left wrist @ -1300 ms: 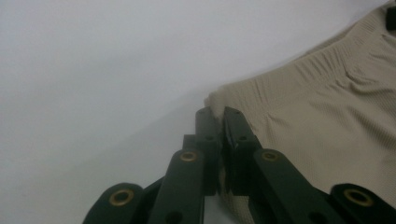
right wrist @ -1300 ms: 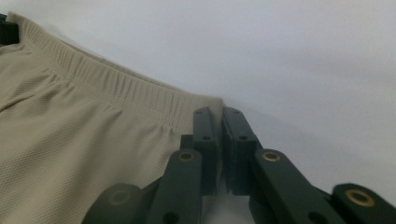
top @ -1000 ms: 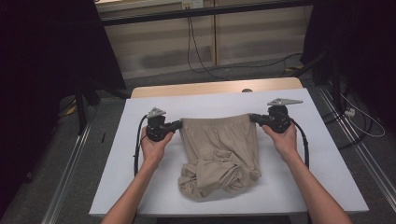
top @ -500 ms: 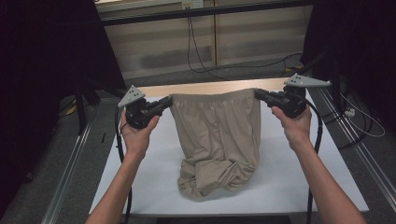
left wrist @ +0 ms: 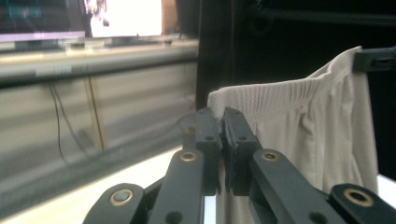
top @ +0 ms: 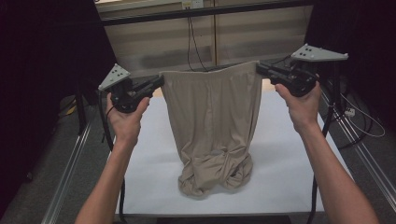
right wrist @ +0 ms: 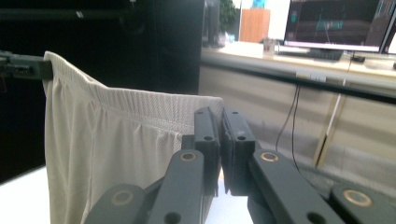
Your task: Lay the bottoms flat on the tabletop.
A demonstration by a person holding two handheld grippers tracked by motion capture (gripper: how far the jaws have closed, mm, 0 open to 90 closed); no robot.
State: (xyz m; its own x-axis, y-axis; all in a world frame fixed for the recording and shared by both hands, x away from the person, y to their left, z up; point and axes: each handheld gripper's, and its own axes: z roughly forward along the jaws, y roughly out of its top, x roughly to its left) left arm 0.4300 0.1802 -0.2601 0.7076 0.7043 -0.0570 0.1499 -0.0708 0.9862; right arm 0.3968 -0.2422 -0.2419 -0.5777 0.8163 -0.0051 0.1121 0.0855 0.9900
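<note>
Above the white surface (top: 154,154), a pair of beige shorts (top: 212,121) is held up by its elastic waistband, one corner in each gripper. The left gripper (top: 159,82) is clamped on the waistband corner on the person's left, and the right gripper (top: 259,69) on the opposite corner; in the left gripper view the jaws are seen pressed together on the ribbed hem (left wrist: 261,95), and the same is seen in the right gripper view (right wrist: 154,105).

Compared with a second ago, much has changed. The shorts were then lying bunched on the surface with the waistband low and slack between the grippers. Both hands have since been raised and drawn apart, so that the waistband is now stretched nearly taut well above the surface, and the fabric hangs down from it in a long drape. Only the leg ends remain crumpled on the surface, below the waistband and toward the person.

From this it is judged that the garment is being lifted and shaken out so that it can be laid flat or folded. The lift appears nearly complete, though the legs have not yet been cleared of the surface. A further raise or a forward sweep would probably be needed to straighten the crumpled lower part.
</note>
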